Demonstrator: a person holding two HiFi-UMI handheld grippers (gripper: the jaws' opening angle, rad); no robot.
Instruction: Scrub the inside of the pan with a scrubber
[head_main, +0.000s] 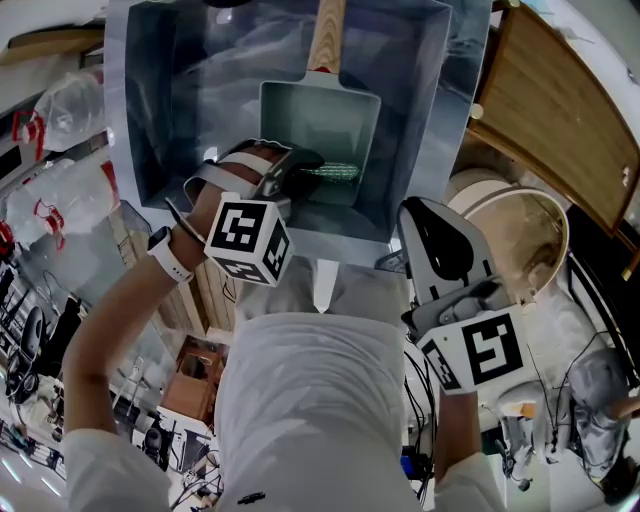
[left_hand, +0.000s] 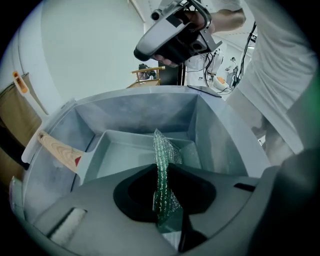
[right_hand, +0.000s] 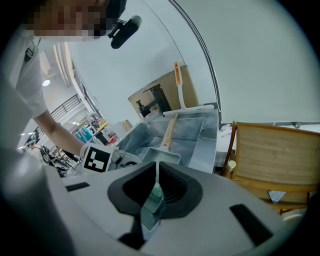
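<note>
Left hand-held gripper (left_hand: 161, 175) clamps green scrubber (left_hand: 163, 149) inside square pan (left_hand: 122, 152).

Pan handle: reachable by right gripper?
Probably yes: the wooden handle lies bare at the far end, clear of the left gripper and scrubber. The right gripper, outside the tub, must open its shut jaws.

Left arm reaches forward, left gripper (head_main: 300, 172) with jaws clamped on the scrubber (head_main: 336, 172); right gripper (head_main: 424, 222) hangs by the torso, jaws together.
</note>
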